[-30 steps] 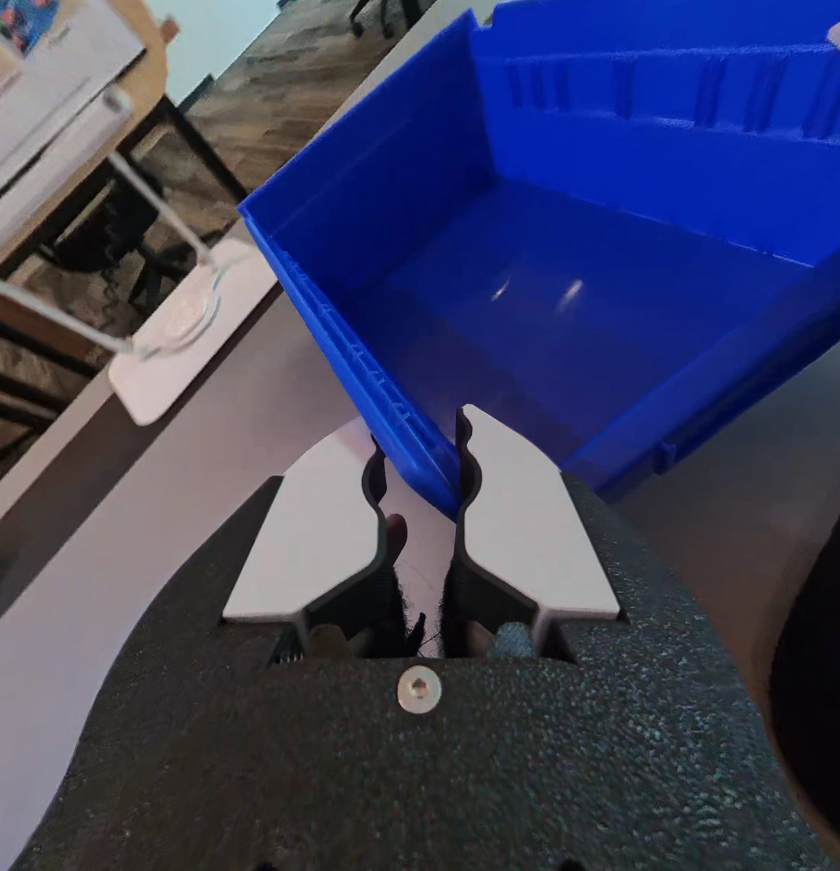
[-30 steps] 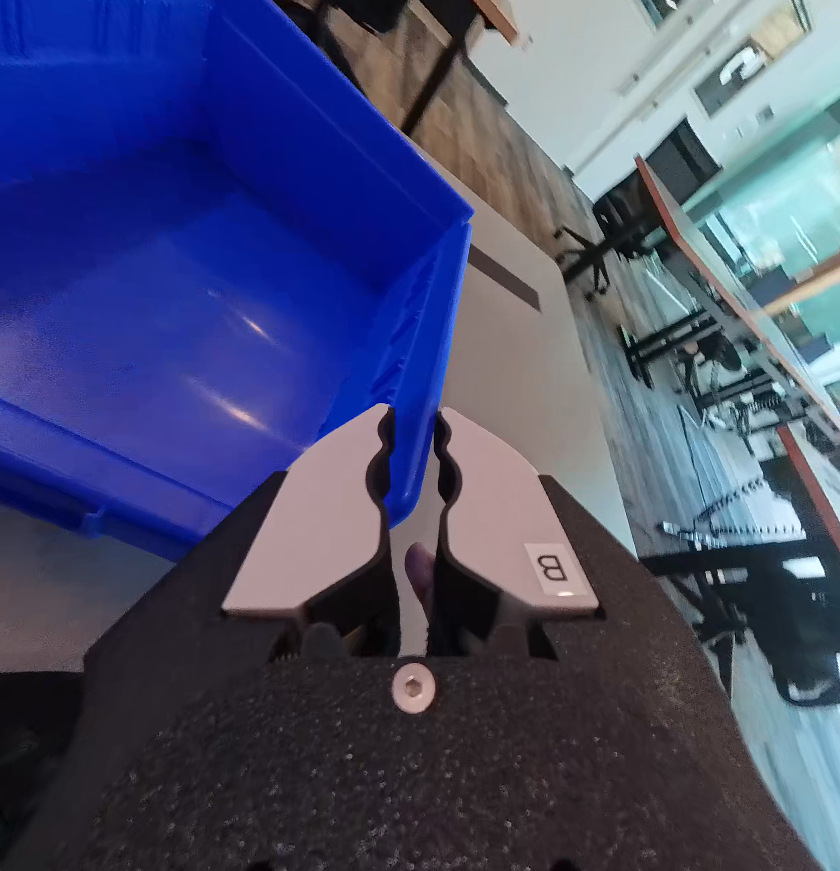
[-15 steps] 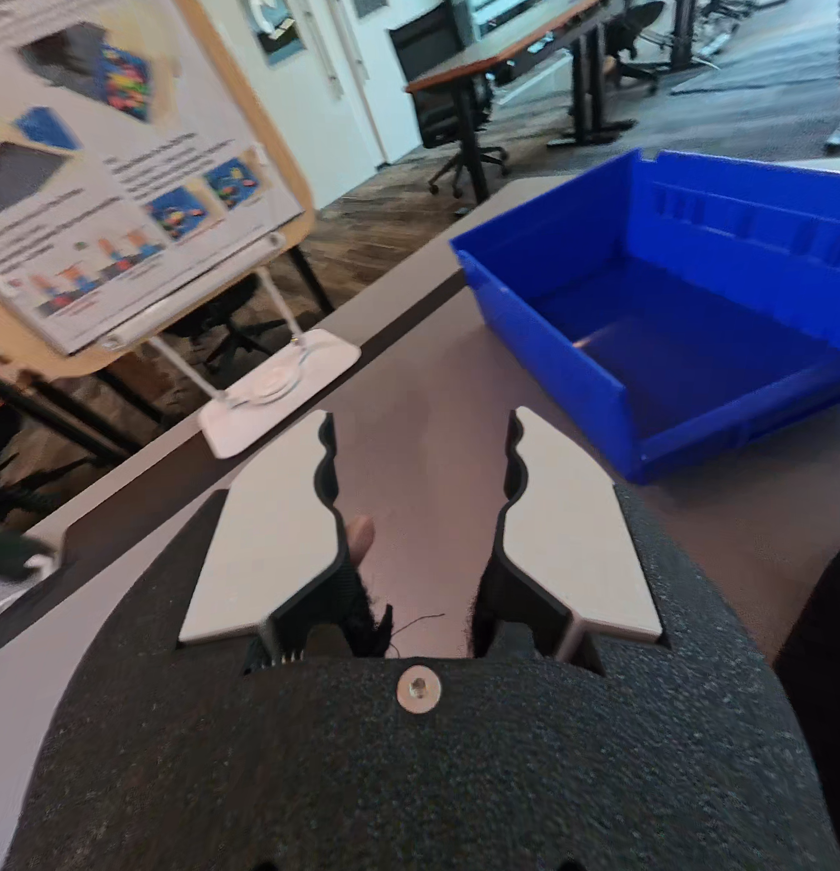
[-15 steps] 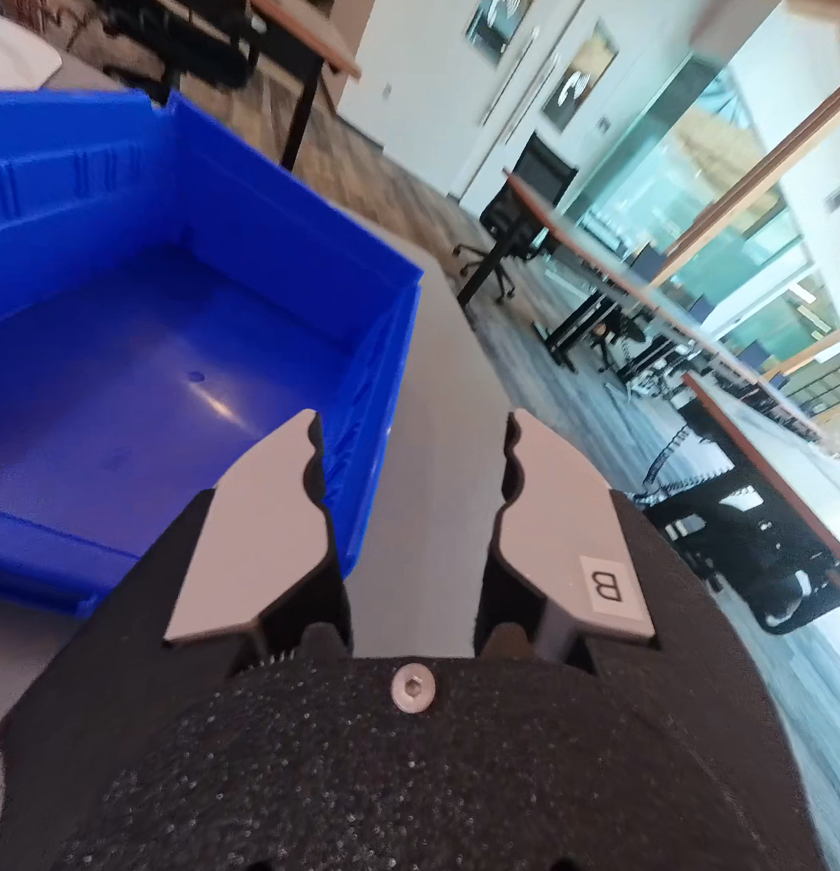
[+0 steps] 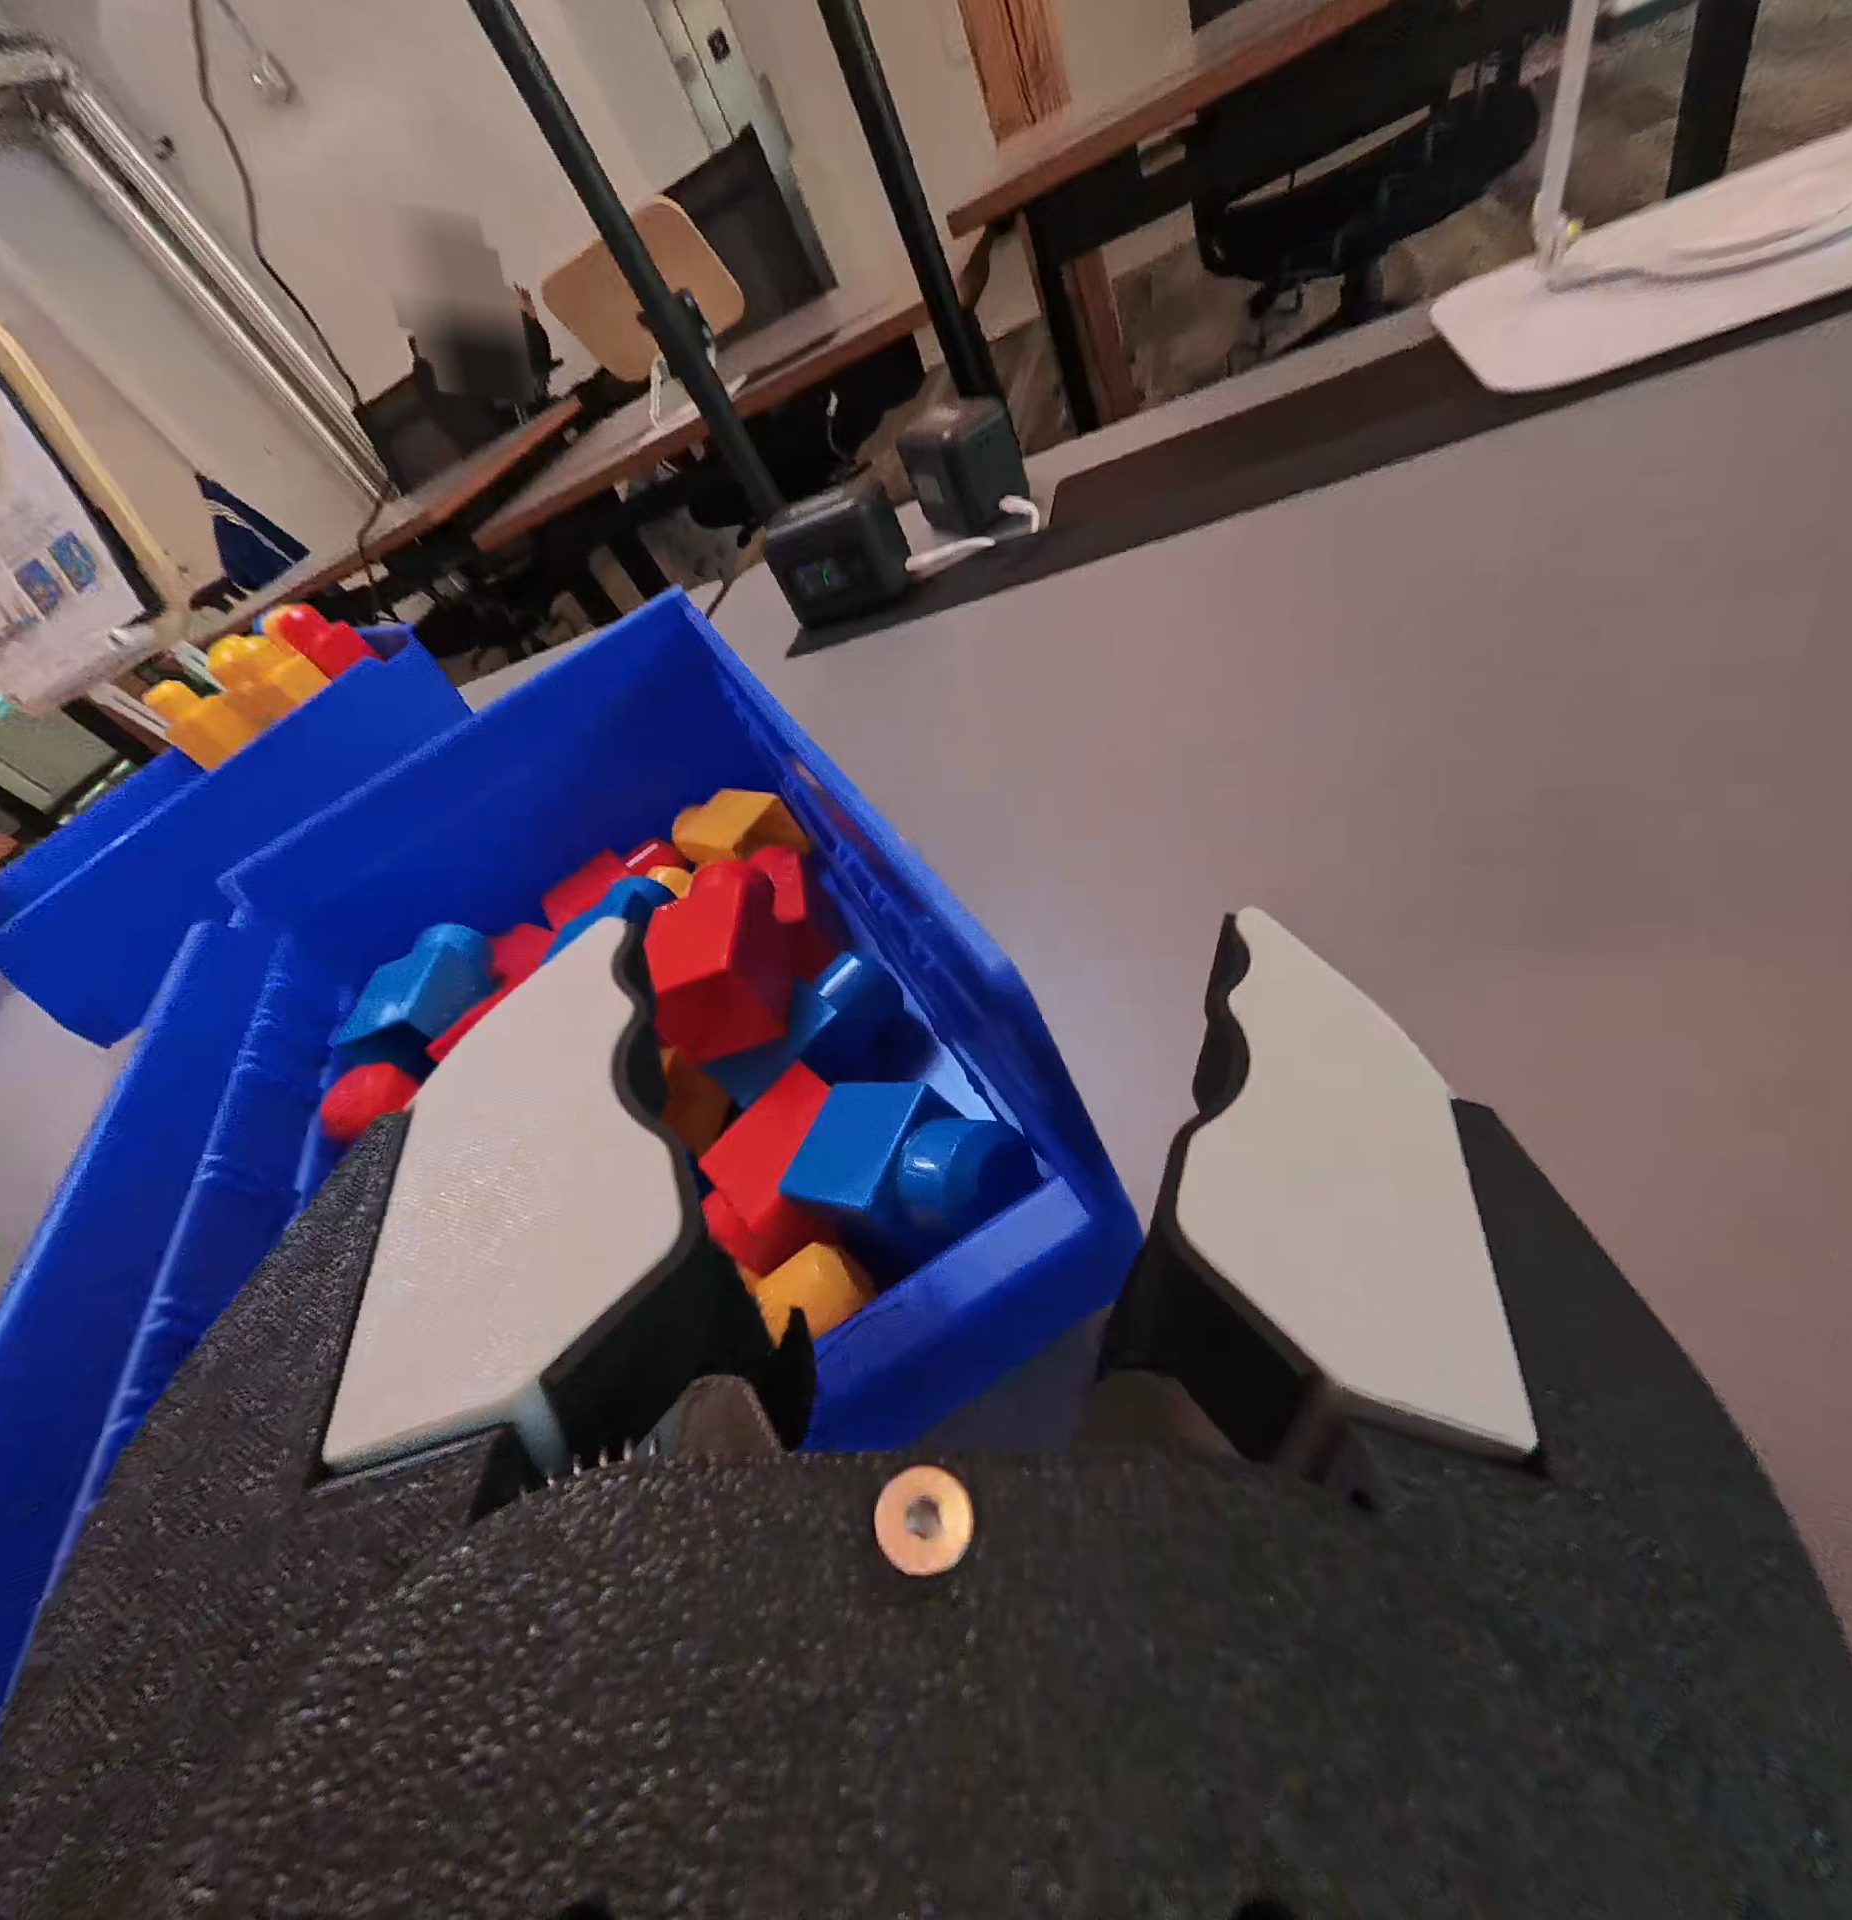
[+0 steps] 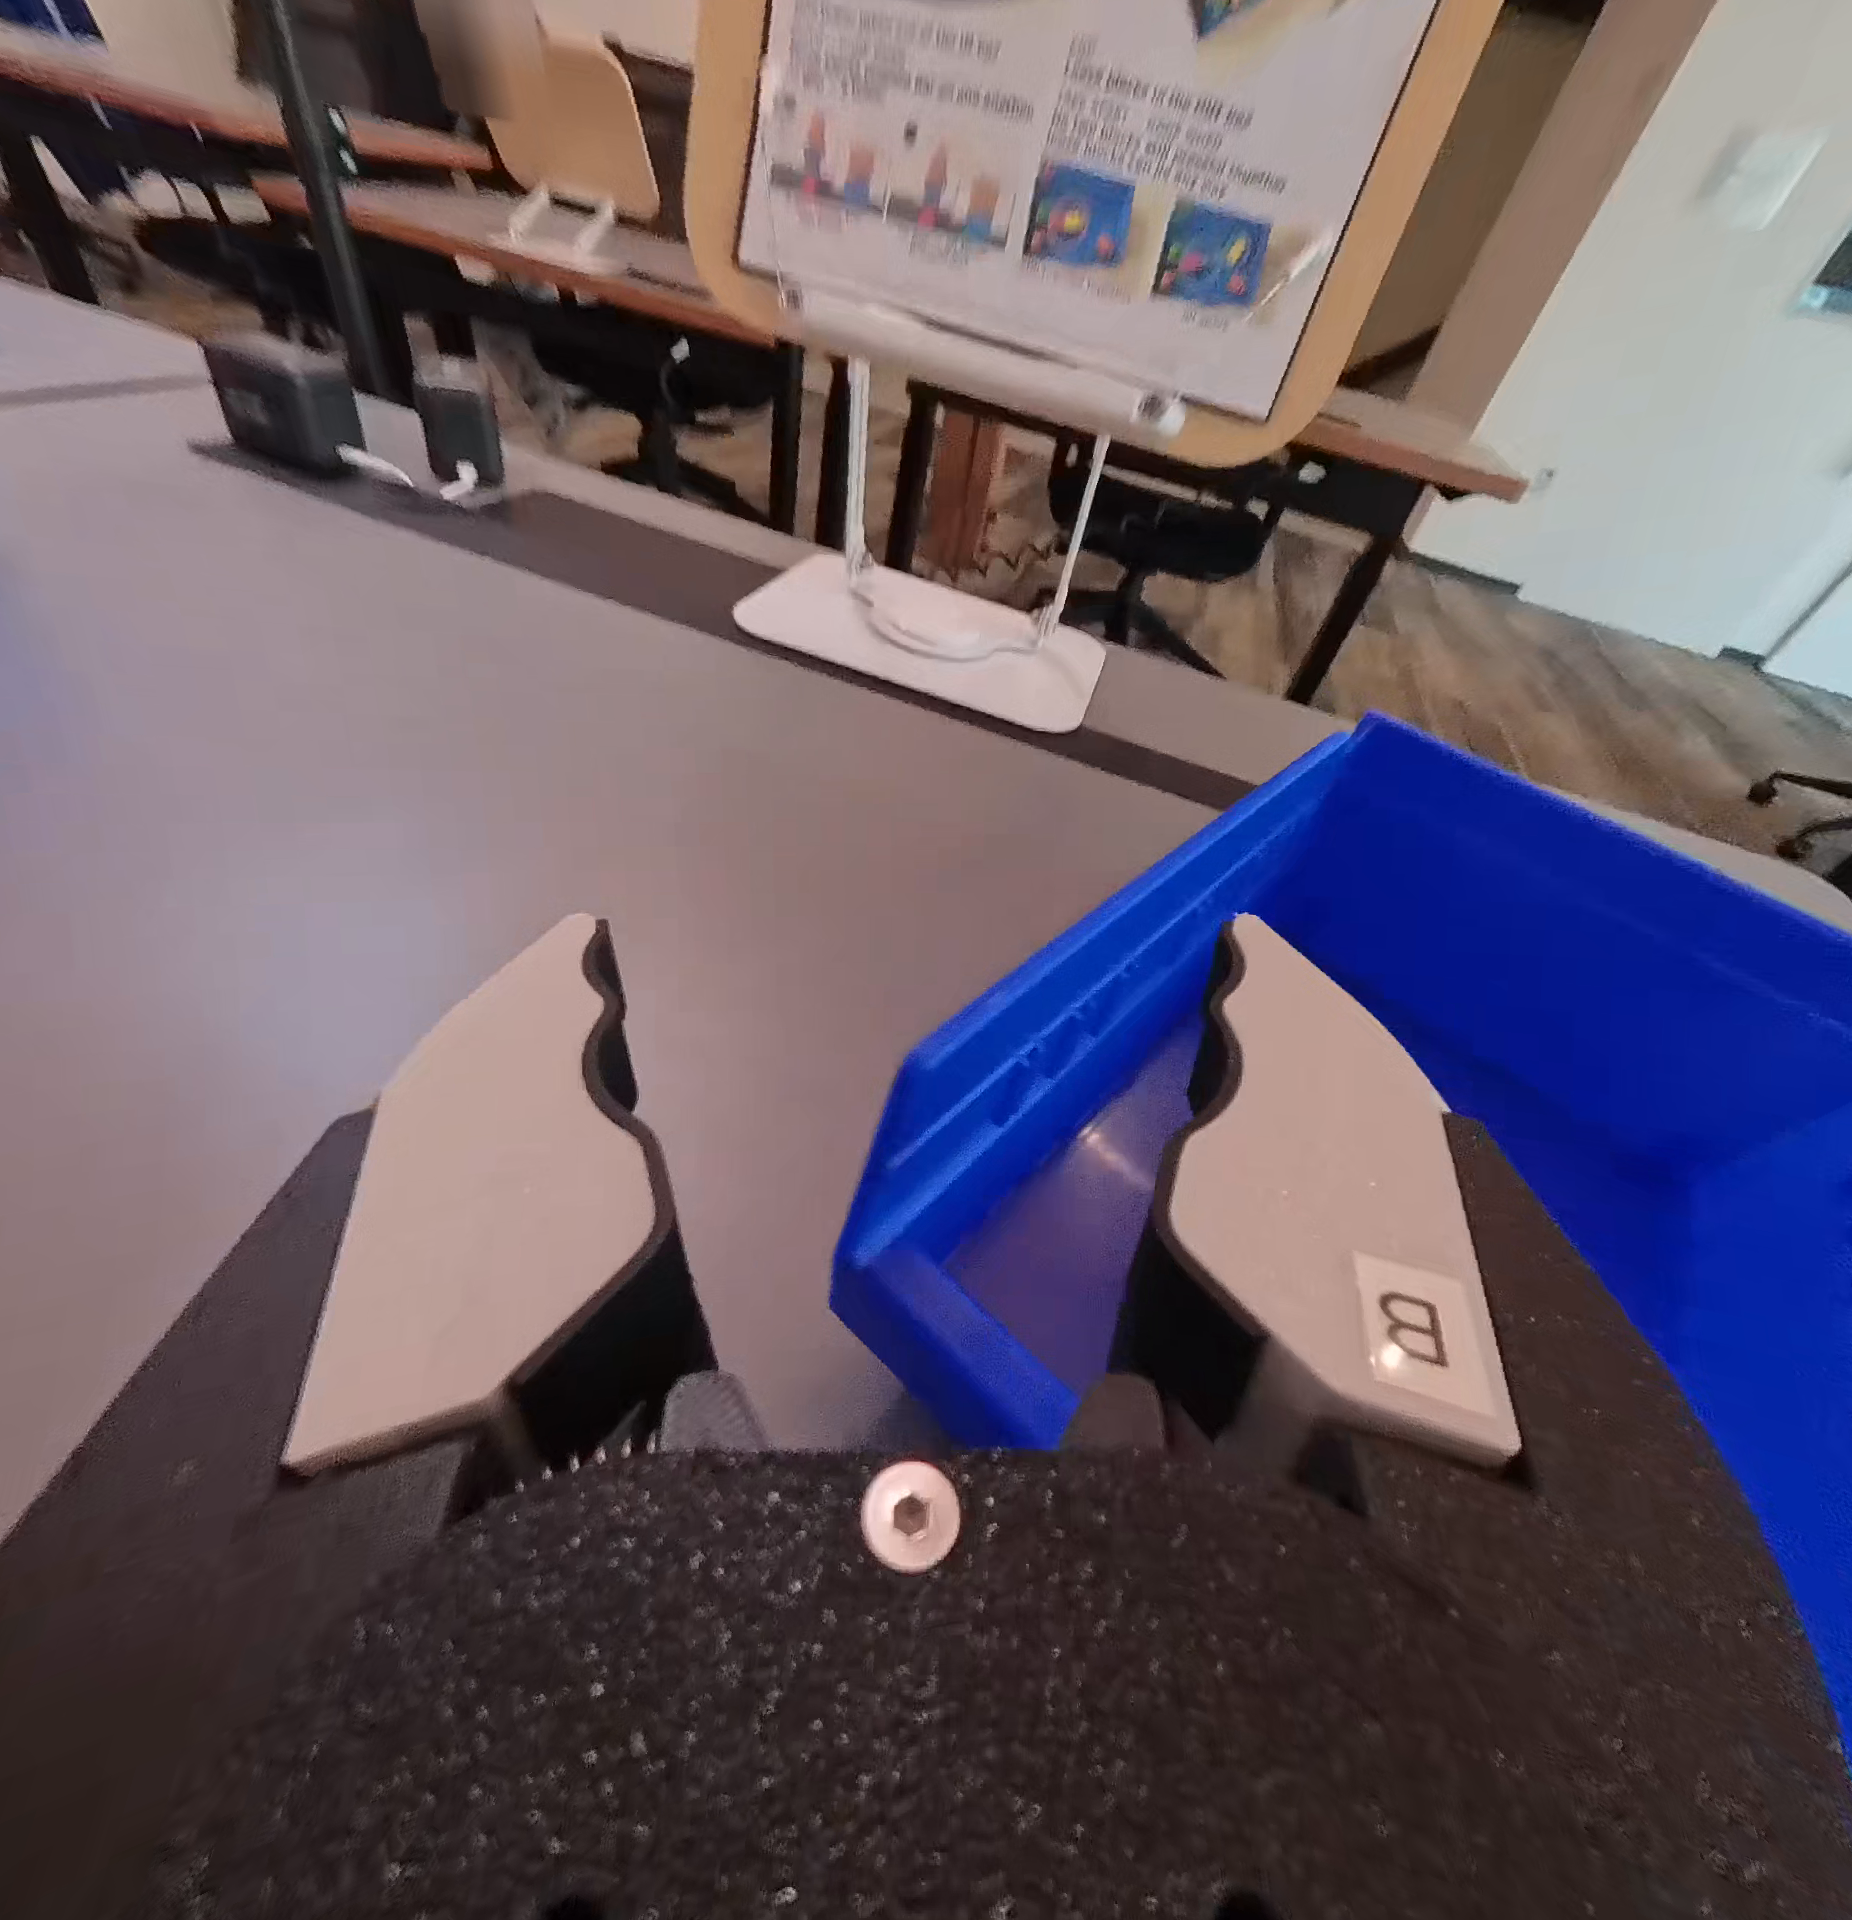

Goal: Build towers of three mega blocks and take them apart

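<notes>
In the left wrist view, a blue bin (image 5: 963, 1039) holds several loose red, blue and yellow mega blocks (image 5: 735, 966). My left gripper (image 5: 927, 940) is open and empty, hovering over the bin's near right corner. In the right wrist view, a second blue bin (image 6: 1524, 935) shows an empty floor in the part I can see. My right gripper (image 6: 917, 935) is open and empty above that bin's left wall, with the right finger over the bin's inside.
Behind the block bin stands another blue bin (image 5: 309, 748) with yellow and red blocks. Two black boxes with white cables (image 5: 839, 561) sit at the grey table's (image 5: 1421, 727) far edge. A sign on a white stand (image 6: 922, 634) stands there too.
Both grippers have opened from nearly shut and swung away from the empty bin's walls. The left one now looks at the bin of blocks, the right one at the table and the sign.
</notes>
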Action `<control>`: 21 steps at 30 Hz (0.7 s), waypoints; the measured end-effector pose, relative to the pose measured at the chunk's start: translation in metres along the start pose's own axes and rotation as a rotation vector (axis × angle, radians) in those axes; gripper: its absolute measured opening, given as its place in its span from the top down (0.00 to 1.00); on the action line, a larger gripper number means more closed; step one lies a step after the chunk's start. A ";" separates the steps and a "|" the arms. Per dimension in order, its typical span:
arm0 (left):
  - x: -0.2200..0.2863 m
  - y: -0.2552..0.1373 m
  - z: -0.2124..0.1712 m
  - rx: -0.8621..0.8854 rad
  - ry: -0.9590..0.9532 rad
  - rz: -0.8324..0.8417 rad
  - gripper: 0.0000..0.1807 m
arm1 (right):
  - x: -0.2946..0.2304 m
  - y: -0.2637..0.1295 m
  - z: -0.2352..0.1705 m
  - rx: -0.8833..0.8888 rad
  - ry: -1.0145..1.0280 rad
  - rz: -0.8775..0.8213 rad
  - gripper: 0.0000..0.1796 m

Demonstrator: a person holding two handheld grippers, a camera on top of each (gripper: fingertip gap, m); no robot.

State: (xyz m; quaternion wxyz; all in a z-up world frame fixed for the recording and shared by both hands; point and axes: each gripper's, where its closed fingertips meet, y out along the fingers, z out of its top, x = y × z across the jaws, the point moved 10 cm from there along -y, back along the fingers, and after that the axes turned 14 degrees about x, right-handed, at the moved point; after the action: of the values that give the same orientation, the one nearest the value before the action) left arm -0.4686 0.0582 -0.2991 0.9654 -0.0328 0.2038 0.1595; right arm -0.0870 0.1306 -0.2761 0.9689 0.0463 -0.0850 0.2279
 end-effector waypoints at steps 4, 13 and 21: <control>0.010 0.017 -0.020 -0.096 -0.009 -0.095 0.61 | -0.010 0.032 -0.025 -0.246 -0.193 -0.071 0.53; 0.025 0.014 -0.017 0.007 0.033 -0.306 0.77 | -0.006 0.019 -0.040 -0.292 -0.481 -0.068 0.87; 0.075 0.008 0.009 0.081 0.081 -0.545 0.78 | -0.013 0.020 -0.039 -0.273 -0.405 -0.069 0.93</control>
State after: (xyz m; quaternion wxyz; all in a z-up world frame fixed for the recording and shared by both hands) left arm -0.4028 0.0890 -0.3214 0.9643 -0.0540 0.2320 -0.1159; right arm -0.1016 0.1483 -0.3160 0.9366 -0.0374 -0.3057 0.1671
